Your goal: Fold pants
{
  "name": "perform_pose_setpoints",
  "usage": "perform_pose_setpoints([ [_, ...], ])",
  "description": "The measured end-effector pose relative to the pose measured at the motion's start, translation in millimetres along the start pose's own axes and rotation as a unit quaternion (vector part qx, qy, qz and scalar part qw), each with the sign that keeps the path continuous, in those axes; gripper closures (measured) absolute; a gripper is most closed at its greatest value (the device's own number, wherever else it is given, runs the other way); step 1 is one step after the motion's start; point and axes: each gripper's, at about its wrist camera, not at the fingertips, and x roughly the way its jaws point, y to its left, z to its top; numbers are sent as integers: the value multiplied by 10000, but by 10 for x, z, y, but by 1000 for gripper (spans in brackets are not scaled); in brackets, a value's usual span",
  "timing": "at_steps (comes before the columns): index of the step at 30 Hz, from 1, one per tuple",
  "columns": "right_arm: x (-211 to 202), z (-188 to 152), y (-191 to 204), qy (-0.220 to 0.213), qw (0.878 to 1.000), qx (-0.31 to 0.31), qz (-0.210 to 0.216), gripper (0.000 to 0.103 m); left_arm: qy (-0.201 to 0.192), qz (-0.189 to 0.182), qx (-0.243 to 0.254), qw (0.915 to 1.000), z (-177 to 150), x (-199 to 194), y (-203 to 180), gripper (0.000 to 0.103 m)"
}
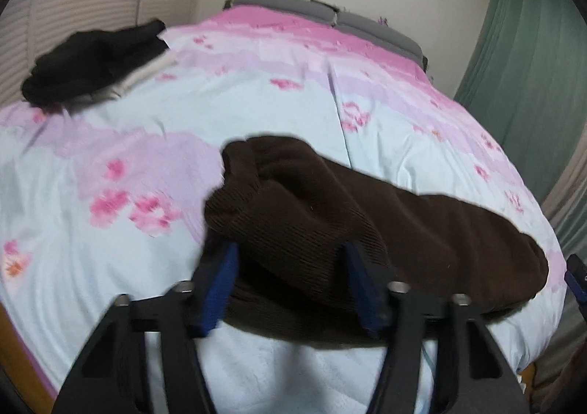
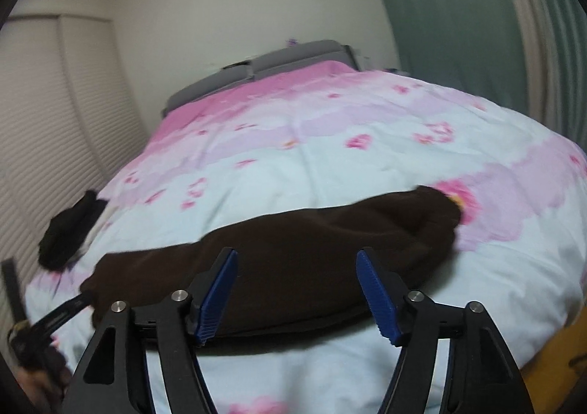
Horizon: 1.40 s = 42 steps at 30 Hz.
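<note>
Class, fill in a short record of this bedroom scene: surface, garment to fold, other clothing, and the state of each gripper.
surface: bed with floral duvet
garment: brown pants, lying across the near edge, bunched at one end
other clothing: black garment at far left of bed
left gripper: open, fingers at the pants
right gripper: open, over the pants

Probably bedroom: bed [image 1: 256, 91], curtain [image 1: 521, 47]

No readable text, labels, brands or numbers anywhere in either wrist view; both are motion-blurred.
</note>
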Motion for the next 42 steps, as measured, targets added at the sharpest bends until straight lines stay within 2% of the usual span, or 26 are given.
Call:
perform_pose_setpoints([
  [5, 22, -106, 152, 149, 9997, -145, 126, 33, 12, -153, -48, 9999, -58, 117, -23, 82],
  [7, 39, -126, 116, 220, 9996, -107, 115, 33, -45, -213, -50, 9998, -68, 75, -35, 87],
  [14, 16, -130, -13, 226, 9997, 80, 71, 33, -534, -148, -167, 9983, -151, -418, -72, 89],
  [16, -8, -124, -15, 192, 9997, 86, 87, 33, -433, -66, -184, 9989, -214, -365, -49, 88],
  [17, -17, -123, -17, 183, 9997, 86, 102, 33, -254, 18, -207, 9995, -267, -254, -14, 88],
  [18, -18, -126, -10, 181, 9997, 77, 115, 33, -96, 36, -322, 9994, -320, -154, 47, 87],
  [21, -1, -152, 11, 232, 9996, 33, 128, 33, 99, 264, -451, 9986, -461, 13, 152, 66],
  [23, 2, -168, 32, 271, 9995, -6, 146, 33, -24, 387, -500, 9980, -462, -40, 159, 43],
  [25, -11, -175, 45, 273, 9995, -74, 144, 33, -227, 565, -491, 9969, -432, -138, 157, 31],
  [32, -15, -96, 171, 262, 9986, -348, 298, 33, -373, 652, -752, 9943, -421, -345, 278, 31],
  [36, 24, 30, 371, 244, 9951, -698, 659, 33, -525, 757, -892, 9917, -364, -417, 329, 31],
  [39, 160, 187, 669, 377, 9849, -1208, 1179, 33, -457, 803, -1117, 9894, -341, -419, 367, 31],
  [41, 308, 298, 913, 560, 9713, -1616, 1652, 33, -439, 855, -1262, 9873, -354, -417, 368, 31],
  [42, 408, 361, 1065, 655, 9607, -1865, 1948, 33, -432, 962, -1375, 9849, -367, -416, 358, 31],
])
